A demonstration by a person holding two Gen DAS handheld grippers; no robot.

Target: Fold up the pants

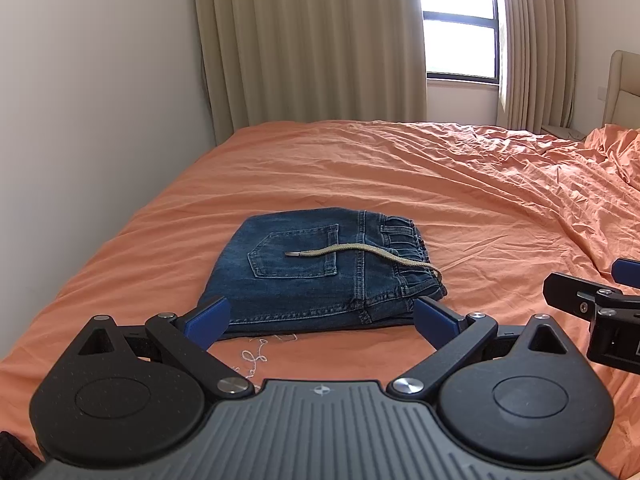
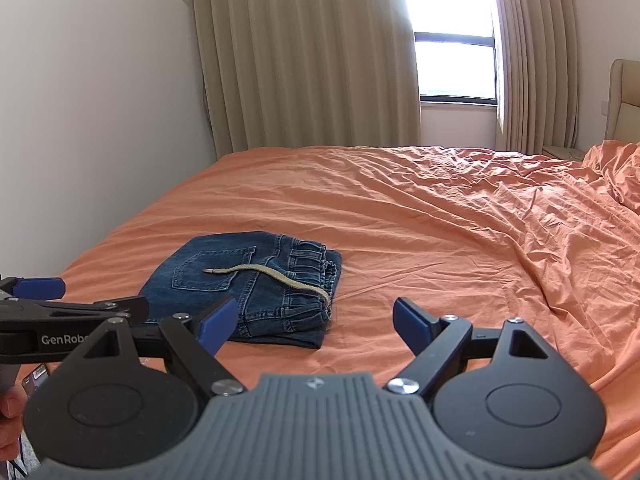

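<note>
the pants (image 1: 320, 268) lie as a compact folded bundle on the near left part of the orange bed (image 1: 440, 184), so the folding looks about finished. the left gripper (image 1: 322, 316) hangs just short of them, jaws wide apart and empty; the right gripper (image 2: 310, 322) too, off to the right. a drawstring (image 1: 352, 254) trails loose across the back pocket; tucking it may be all that's left. curtains (image 1: 312, 40) and window (image 1: 460, 20) stand far behind, nothing blocks the way.

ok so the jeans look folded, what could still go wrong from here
The drawstring lies loose across the folded jeans; an open claw could snag it and drag the stack apart. The left claw hangs at the near edge and might nudge the layers. The wrinkled sheet could let the stack shift.
</note>
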